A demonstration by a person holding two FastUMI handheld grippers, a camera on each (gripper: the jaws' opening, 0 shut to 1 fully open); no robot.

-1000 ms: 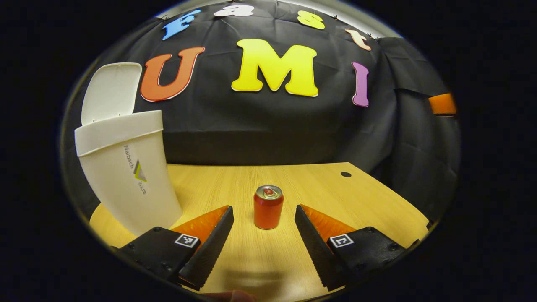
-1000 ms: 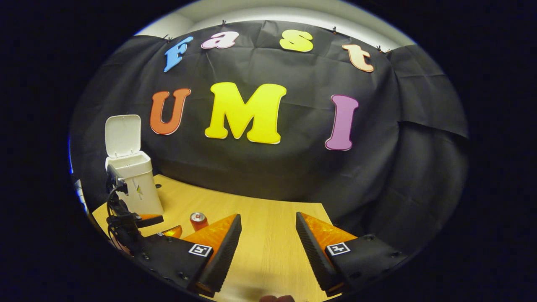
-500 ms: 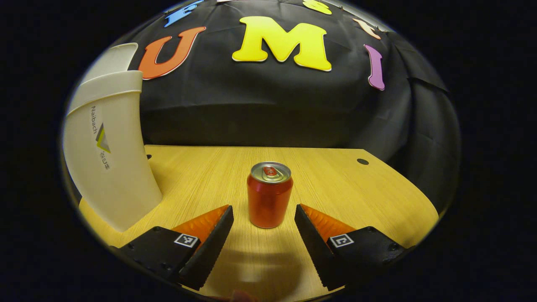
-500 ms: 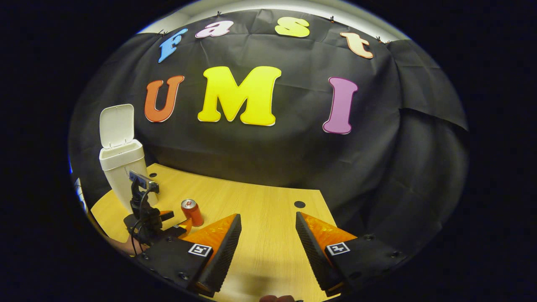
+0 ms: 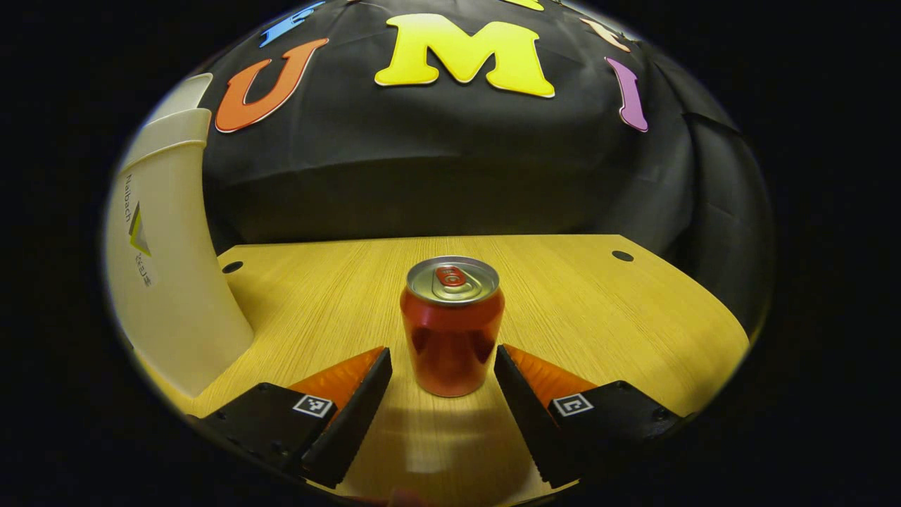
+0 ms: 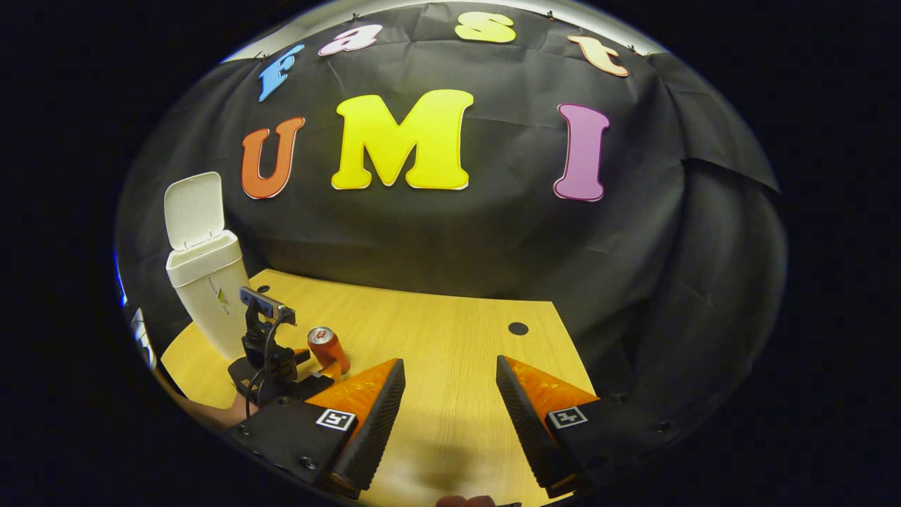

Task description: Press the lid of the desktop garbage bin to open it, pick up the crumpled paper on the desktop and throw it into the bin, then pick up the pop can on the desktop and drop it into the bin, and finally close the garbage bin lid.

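A red pop can stands upright on the wooden desktop, right at the mouth of my left gripper. That gripper is open, its fingertips flanking the can's base without touching it. The white bin rises at the left, lid raised. In the right gripper view the bin stands at the far left with its lid upright, the can is beside it, and the left gripper reaches around the can. My right gripper hovers open over bare desktop, holding nothing.
Two round cable holes sit in the desktop. The black cloth wall closes off the back and right. A hand holds the left gripper at the lower left of the right gripper view.
My left gripper has moved forward and lower to the can, which now sits at its fingertips. The right gripper shifted slightly; the bin and can have not moved.
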